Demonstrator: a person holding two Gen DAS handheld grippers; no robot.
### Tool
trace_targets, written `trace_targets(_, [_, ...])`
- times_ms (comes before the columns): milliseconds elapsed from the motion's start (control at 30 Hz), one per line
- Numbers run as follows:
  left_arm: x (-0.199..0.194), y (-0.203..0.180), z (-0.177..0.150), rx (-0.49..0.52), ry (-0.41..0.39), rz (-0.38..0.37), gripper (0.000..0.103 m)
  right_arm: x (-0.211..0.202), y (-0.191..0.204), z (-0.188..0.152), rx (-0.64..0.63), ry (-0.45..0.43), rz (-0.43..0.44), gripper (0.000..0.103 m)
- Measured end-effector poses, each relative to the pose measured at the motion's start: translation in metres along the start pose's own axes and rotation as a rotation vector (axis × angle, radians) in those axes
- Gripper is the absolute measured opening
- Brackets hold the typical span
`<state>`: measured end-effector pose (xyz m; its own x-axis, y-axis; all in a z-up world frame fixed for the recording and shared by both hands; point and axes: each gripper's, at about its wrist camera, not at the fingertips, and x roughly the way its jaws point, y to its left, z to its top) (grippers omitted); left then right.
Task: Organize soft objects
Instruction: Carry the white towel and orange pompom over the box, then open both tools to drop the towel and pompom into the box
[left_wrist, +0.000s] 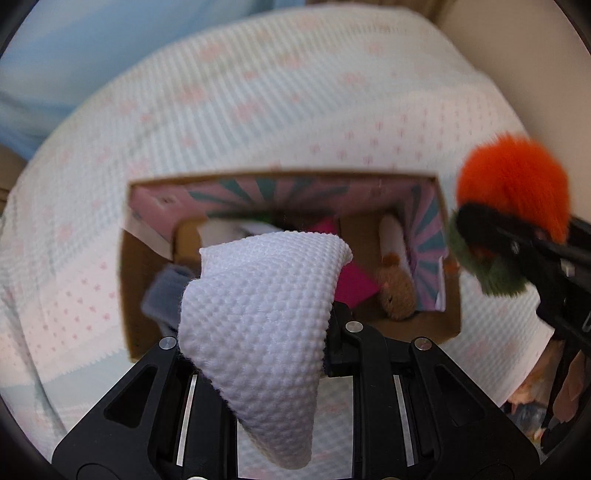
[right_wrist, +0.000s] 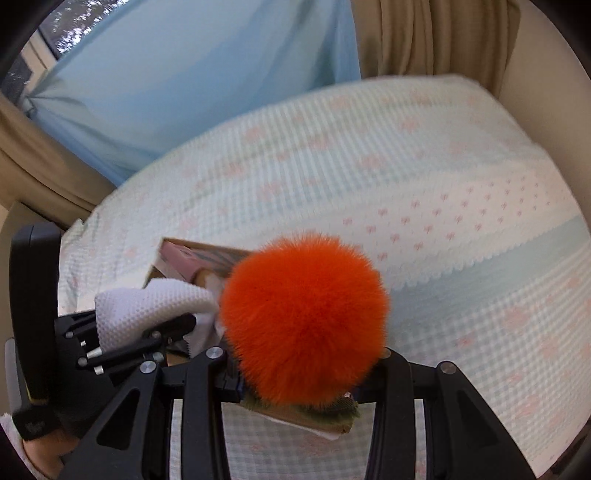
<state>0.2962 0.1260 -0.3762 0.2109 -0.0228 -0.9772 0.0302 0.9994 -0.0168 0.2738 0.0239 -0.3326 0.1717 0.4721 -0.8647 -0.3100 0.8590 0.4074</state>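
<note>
Above the open box (left_wrist: 288, 254) on the bed (left_wrist: 258, 110), the left gripper (left_wrist: 258, 332) pinches a white cloth (left_wrist: 258, 317) and the right gripper (right_wrist: 306, 387) clamps an orange pompom (right_wrist: 303, 317), both poised for dropping in.

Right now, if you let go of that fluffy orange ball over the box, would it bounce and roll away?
Probably not far. The orange pom-pom is all long fluffy fur, so it likely weighs little and lands softly. It is round, so it could roll a bit, but the green base under it and the walls of the cardboard box should stop it.
</note>
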Motion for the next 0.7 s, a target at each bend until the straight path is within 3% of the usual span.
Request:
trace_targets(167, [0.032, -0.009, -0.006, 0.052, 0.09, 0.025, 0.017, 0.04, -0.015, 0.001, 0.056, 0.092, 0.018, 0.036])
trace_targets(367, [0.042, -0.009, -0.006, 0.096, 0.109, 0.037, 0.019, 0.055, -0.022, 0.002, 0.1, 0.122, -0.011, 0.04])
trace_targets(400, [0.042, -0.01, -0.005, 0.098, 0.112, 0.038, 0.032, 0.056, -0.024, 0.003, 0.111, 0.127, -0.009, 0.041])
trace_targets(433, [0.042, -0.01, -0.003, 0.099, 0.115, 0.041, 0.071, 0.059, -0.026, 0.004, 0.124, 0.139, 0.0, 0.045])
trace_targets(467, [0.042, -0.01, -0.003, 0.099, 0.118, 0.037, 0.095, 0.061, -0.027, 0.005, 0.136, 0.151, 0.01, 0.058])
trace_targets(500, [0.04, -0.007, -0.002, 0.096, 0.104, 0.028, 0.103, 0.061, -0.028, 0.006, 0.142, 0.155, 0.013, 0.074])
trace_targets(567, [0.035, -0.004, -0.002, 0.092, 0.09, 0.024, 0.103, 0.061, -0.028, 0.007, 0.136, 0.148, 0.012, 0.093])
trace_targets(700, [0.028, 0.0, -0.004, 0.085, 0.092, 0.035, 0.103, 0.055, -0.029, 0.009, 0.125, 0.144, 0.008, 0.094])
